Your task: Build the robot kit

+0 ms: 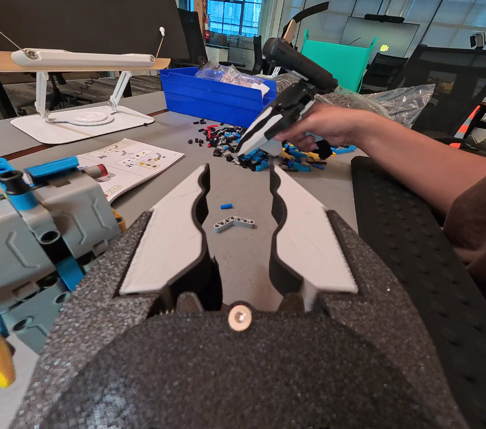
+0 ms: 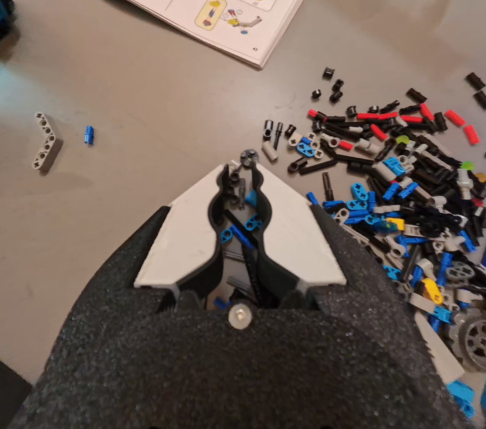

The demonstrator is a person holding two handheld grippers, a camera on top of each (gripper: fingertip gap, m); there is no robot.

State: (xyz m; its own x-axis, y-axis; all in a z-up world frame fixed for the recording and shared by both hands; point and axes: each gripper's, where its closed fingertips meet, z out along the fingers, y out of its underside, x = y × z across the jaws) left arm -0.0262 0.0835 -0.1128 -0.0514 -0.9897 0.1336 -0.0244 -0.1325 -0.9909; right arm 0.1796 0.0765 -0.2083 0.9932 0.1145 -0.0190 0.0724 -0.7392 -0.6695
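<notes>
My left gripper [image 1: 239, 168] is open and empty, low over the grey table [image 1: 310, 187]. A grey angled beam [image 1: 233, 223] and a small blue pin [image 1: 226, 206] lie on the table between its fingers. A partly built grey and blue brick model [image 1: 52, 232] stands close on its left. My right gripper [image 2: 240, 166], held by a hand, points down at the edge of a pile of small loose parts [image 2: 394, 179]. Its jaws stand a narrow gap apart over several small pins. A dark grey round piece [image 2: 249, 156] lies at its tips; I cannot tell if they touch it. The right gripper also shows in the left wrist view [image 1: 240, 153].
An open instruction booklet [image 1: 131, 164] lies left of the pile [image 1: 263, 153]. A blue bin [image 1: 210, 98] with plastic bags stands behind it. A white stand [image 1: 79, 124] is at the back left. A black mat [image 1: 407, 245] lies on the right under the person's arm.
</notes>
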